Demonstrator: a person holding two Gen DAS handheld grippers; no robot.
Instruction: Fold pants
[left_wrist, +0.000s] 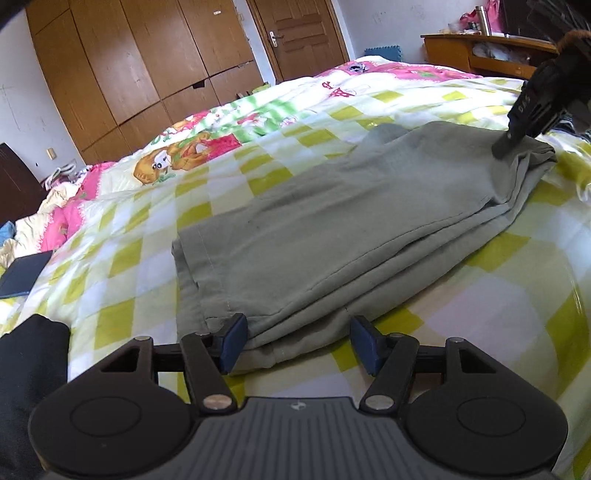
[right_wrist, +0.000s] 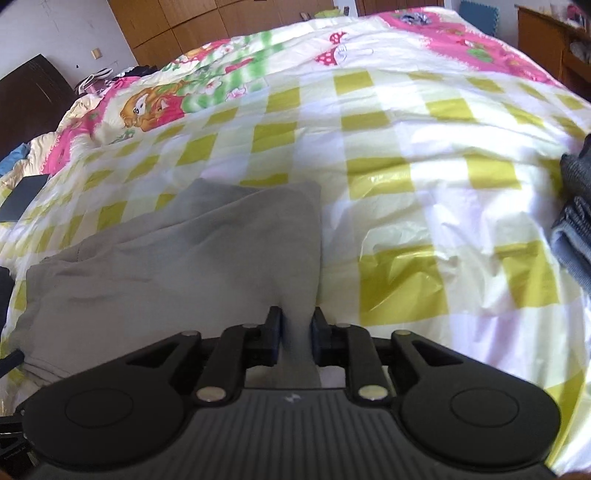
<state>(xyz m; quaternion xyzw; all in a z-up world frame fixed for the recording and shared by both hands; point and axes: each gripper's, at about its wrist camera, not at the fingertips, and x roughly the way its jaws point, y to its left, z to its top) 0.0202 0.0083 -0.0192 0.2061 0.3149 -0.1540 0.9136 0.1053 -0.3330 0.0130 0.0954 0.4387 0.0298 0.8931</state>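
Grey-green pants lie folded lengthwise on the checked bed cover, hems toward the left wrist camera. My left gripper is open, its blue pads either side of the near hem edge, low over the fabric. My right gripper is shut on the waist end of the pants, with cloth pinched between its pads. In the left wrist view the right gripper shows at the far end of the pants, tip on the fabric.
The bed cover has yellow-green checks and pink cartoon prints. A dark flat item lies at the bed's left edge. Folded grey-blue clothes sit at the right. Wardrobe and door stand behind.
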